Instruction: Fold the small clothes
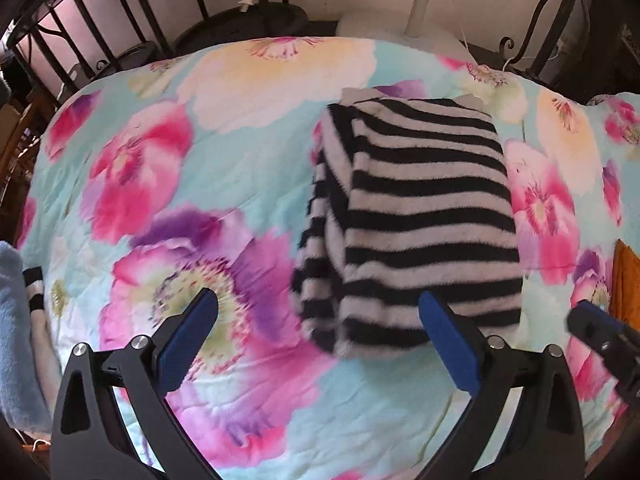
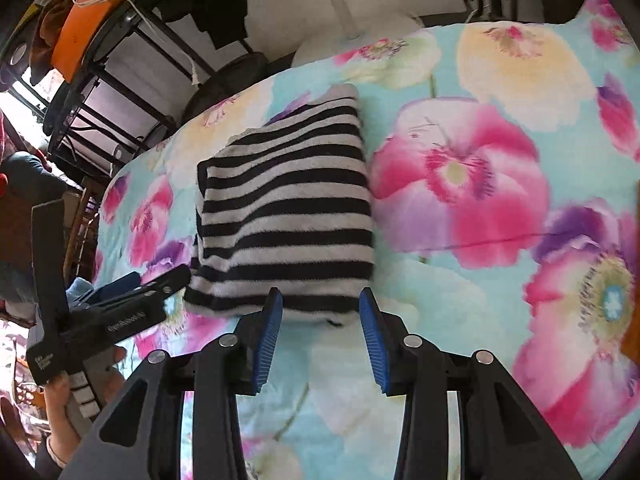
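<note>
Left gripper [image 1: 318,312] jaws stood wide apart, empty, above floral quilt [image 1: 248,168]. Right gripper [image 2: 320,314] jaws partly apart, nothing between pads, just short of sweater's near edge. Striped sweater [image 1: 424,216] lay folded flat on quilt, sleeve tucked along its left side.

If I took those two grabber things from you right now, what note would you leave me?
Left gripper: open, holding nothing, above the floral bedspread.
Right gripper: open, empty, just short of the near edge of the striped garment.
Striped garment: lies on the bedspread folded into a compact block, one sleeve tucked along its side.
Done: this piece looks folded.
Left: possibly the blue fluffy item at the bed's edge.
</note>
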The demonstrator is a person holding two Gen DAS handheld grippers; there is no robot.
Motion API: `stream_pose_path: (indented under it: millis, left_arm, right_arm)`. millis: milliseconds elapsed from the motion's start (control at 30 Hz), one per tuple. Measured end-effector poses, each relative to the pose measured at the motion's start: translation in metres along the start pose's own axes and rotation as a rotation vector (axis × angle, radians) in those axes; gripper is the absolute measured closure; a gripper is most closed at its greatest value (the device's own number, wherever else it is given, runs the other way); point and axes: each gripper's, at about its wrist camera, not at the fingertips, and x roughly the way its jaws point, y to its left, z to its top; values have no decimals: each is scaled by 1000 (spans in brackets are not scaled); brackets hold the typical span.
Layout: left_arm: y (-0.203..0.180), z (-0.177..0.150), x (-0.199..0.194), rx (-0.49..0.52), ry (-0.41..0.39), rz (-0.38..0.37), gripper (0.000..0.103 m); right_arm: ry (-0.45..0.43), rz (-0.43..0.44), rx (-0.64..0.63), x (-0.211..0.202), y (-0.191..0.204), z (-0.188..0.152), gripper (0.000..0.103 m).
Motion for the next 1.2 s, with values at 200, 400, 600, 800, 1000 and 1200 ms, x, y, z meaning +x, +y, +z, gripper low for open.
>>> stream_pose_path:
  millis: [200, 400, 600, 800, 1000, 1200]
  left_arm:
    - [-5, 6, 36, 11, 66, 51, 5]
    - [0, 10, 57, -23, 118, 53, 4]
    - [-2, 19, 49, -28, 79, 53, 4]
    - [-4, 30, 31, -40, 10, 13, 4]
    - [-14, 22, 57, 25, 75, 86, 4]
    - [-2, 28, 61, -19, 97, 53, 4]
  right_arm:
    - [56, 9, 25, 34, -2, 6, 63]
    - [156, -30, 57, 75, -18, 0, 59]
    - [181, 24, 155, 80, -33, 1, 48]
    - [10, 41, 70, 49, -11, 17, 54]
    - [33, -8, 42, 67, -9, 17, 54]
    - [46, 4, 73, 69, -18, 20, 48]
